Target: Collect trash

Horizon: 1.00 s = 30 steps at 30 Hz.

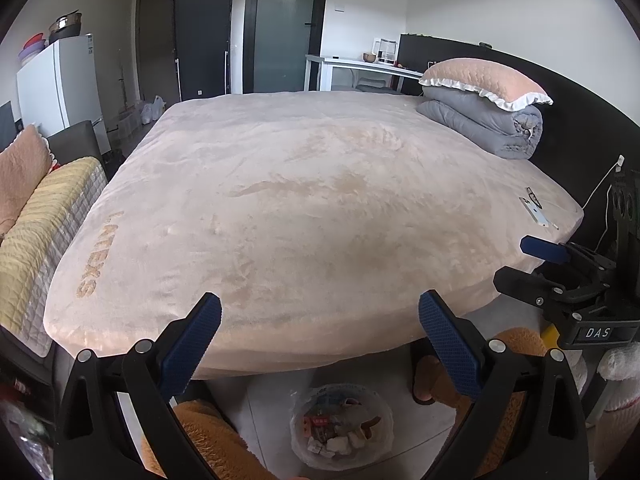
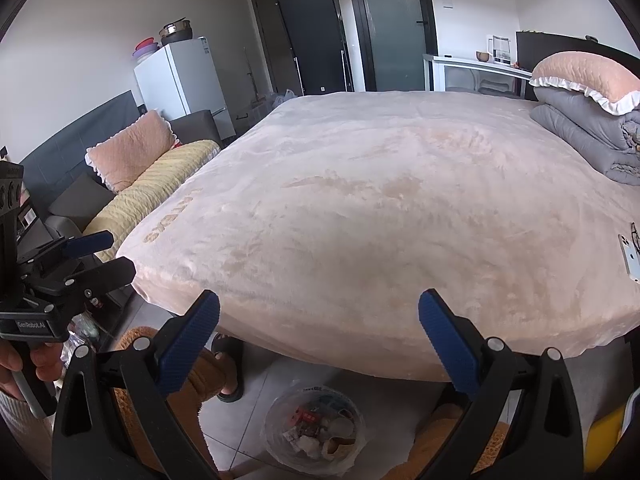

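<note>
Left wrist view: the left hand-held gripper (image 1: 320,344) is wide open and holds nothing, above the near edge of the bed (image 1: 304,208). Below it, on the floor (image 1: 272,408), stands the trash bag (image 1: 340,426), open, with wrappers and crumpled paper inside, between the two fingers and lower. The right hand-held gripper (image 1: 536,258) is at the far right; its opening I cannot tell.

Right wrist view: the right hand-held gripper (image 2: 319,340) is also spread wide and empty. The trash bag (image 2: 314,428) lies under it on the floor, near the bed edge. The left hand-held gripper (image 2: 100,250) shows at the left, in a hand (image 2: 24,364).
</note>
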### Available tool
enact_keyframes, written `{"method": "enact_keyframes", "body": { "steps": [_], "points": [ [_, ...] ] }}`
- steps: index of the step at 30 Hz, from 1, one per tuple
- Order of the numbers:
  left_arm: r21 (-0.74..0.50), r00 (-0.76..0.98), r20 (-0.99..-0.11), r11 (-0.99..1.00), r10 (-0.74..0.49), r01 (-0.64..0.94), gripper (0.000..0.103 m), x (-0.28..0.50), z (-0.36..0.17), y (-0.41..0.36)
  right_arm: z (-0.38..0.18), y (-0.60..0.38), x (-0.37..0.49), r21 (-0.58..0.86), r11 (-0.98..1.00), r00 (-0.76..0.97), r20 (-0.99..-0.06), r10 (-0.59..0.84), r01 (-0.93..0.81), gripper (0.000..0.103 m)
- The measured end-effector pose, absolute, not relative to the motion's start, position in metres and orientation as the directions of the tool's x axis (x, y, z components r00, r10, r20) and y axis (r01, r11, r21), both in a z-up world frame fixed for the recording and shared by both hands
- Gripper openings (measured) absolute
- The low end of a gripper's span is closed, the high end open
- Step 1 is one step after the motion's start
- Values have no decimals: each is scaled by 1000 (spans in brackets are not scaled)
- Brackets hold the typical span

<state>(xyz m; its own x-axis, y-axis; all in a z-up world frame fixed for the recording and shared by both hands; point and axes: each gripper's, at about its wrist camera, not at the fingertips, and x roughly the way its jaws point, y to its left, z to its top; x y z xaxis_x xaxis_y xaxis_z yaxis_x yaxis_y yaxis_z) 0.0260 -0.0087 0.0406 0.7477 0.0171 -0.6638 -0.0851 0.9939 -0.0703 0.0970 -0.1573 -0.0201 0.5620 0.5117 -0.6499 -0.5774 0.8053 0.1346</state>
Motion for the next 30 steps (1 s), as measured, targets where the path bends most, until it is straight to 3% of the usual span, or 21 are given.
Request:
{"method": "enact_keyframes", "body": {
  "steps": [30],
  "points": [
    [-70, 740, -672, 993, 26, -98, 97, 29, 36, -7, -23, -161, 98, 142, 806, 556, -655, 512, -575, 99]
  ]
}}
